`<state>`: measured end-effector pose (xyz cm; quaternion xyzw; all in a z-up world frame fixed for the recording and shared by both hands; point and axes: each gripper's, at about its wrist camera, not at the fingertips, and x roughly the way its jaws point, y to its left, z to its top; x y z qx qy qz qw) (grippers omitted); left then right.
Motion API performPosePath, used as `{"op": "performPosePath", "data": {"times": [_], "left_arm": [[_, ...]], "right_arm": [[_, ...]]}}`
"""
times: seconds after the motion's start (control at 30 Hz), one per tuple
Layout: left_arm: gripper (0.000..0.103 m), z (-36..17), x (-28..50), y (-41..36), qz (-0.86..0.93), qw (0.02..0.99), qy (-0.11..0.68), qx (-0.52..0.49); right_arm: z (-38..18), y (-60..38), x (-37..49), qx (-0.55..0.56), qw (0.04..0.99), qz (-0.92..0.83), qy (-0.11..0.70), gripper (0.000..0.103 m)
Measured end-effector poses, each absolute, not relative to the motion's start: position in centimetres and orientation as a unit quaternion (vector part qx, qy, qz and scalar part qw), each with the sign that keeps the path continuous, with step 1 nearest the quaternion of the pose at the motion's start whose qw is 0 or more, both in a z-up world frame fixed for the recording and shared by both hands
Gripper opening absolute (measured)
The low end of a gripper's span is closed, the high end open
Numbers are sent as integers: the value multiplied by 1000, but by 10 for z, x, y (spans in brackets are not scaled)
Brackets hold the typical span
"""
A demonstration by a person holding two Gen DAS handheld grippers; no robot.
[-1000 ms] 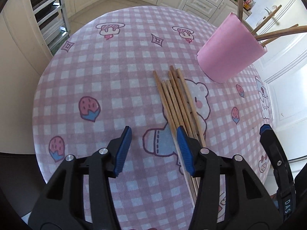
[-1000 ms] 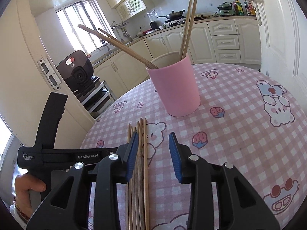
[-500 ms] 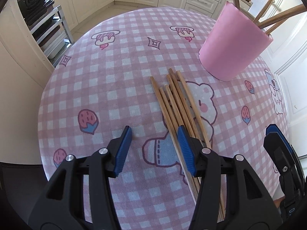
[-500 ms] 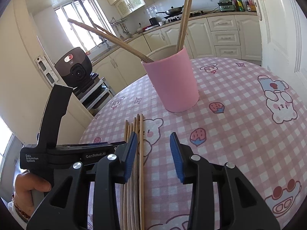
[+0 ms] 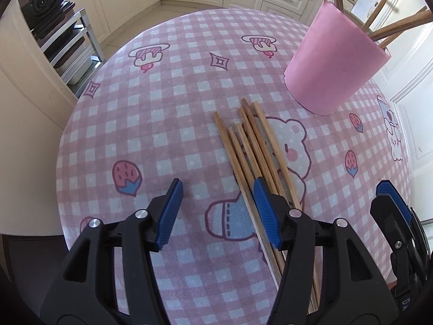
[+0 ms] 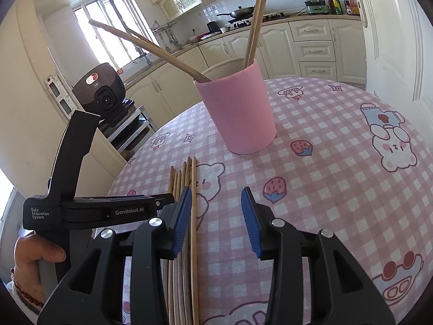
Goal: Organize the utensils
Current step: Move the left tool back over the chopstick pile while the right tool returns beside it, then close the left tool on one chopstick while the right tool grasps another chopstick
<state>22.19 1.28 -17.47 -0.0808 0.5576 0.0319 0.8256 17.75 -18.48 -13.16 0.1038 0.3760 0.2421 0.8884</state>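
Left wrist view: the left hand-held gripper (image 5: 216,211) has widened since a second ago and its jaws are opening, nothing between them. The loose chopsticks (image 5: 251,146) lie on the worktop (image 5: 162,94), passing under its right finger, so a pick-up looks likely next. Their near ends are hidden. The cup (image 5: 333,62) stands beyond, holding more sticks, cut off at the frame edge.

Right wrist view: the right hand-held gripper (image 6: 216,216) is also opening, empty; the bundle runs beneath its left finger.
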Motion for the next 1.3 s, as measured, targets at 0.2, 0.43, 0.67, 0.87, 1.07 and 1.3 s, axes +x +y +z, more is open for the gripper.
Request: {"op": "performPosePath", "data": {"times": [0.2, 0.43, 0.67, 0.87, 1.07, 1.3], "left_arm": [[56, -174, 225, 16, 19, 827, 557, -71], [56, -176, 223, 21, 20, 827, 557, -73], [56, -176, 226, 17, 29, 824, 560, -81], [52, -175, 221, 14, 26, 831, 552, -65], [51, -178, 222, 9, 31, 830, 556, -34], [43, -177, 221, 2, 22, 837, 547, -17]], "right_arm": [[-131, -188, 177, 102, 889, 237, 379, 38], [-132, -185, 179, 102, 888, 238, 380, 39], [-133, -182, 180, 100, 886, 241, 383, 41], [-135, -180, 181, 96, 885, 241, 388, 41], [-135, -181, 181, 95, 884, 239, 390, 41], [-137, -182, 183, 91, 884, 234, 394, 41]]}}
